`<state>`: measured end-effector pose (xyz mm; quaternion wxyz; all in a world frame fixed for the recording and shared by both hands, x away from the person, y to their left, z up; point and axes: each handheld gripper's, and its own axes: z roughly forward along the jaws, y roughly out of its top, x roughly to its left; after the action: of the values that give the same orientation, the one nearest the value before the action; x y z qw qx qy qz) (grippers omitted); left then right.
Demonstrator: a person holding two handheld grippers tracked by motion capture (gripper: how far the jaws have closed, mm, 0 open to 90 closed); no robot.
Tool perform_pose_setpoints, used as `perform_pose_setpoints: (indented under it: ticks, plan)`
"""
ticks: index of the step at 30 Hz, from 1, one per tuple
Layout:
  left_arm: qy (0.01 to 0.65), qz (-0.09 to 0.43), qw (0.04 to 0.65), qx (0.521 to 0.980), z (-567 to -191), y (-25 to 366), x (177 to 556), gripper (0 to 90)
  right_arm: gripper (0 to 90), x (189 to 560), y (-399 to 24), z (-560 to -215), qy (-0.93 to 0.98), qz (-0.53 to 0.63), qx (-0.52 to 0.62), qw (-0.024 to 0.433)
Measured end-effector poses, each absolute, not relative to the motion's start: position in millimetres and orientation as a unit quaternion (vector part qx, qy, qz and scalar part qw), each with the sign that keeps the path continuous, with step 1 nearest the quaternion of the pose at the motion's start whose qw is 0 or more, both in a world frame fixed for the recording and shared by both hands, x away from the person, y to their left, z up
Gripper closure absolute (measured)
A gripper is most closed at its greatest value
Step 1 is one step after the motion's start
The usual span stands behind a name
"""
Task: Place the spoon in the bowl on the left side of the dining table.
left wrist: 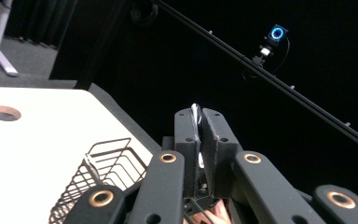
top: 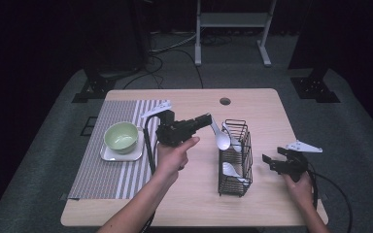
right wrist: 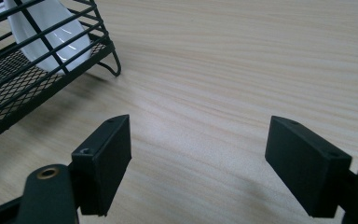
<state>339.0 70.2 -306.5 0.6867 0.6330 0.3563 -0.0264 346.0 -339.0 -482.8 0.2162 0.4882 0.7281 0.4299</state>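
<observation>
The left gripper (top: 208, 120) is clamped on the handle of a white spoon (top: 220, 136), held just above the wire basket (top: 235, 158), where two more spoons are seen; the right gripper (right wrist: 198, 158) is held wide apart over bare table (top: 262, 104), gripping nothing. The spoon should be lifted clear of the wires before being carried toward the green bowl (top: 121, 136) on its plate (top: 121, 153)

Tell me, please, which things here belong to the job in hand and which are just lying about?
In the job:
- left gripper, shut on a white spoon
- wire basket with more spoons

Lying about:
- green bowl on its plate
- striped mat
- right gripper, open, resting beside the basket
</observation>
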Motion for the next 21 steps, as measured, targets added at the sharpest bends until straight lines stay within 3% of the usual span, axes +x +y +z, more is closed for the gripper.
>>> perform_pose_setpoints:
  ticks: [21]
  plan:
    - [0.391,-0.001,0.686,0.614,-311.5,105.1,344.9,85.4,21.2,346.2,-338.3,-482.9,0.730,0.427,0.487,0.218]
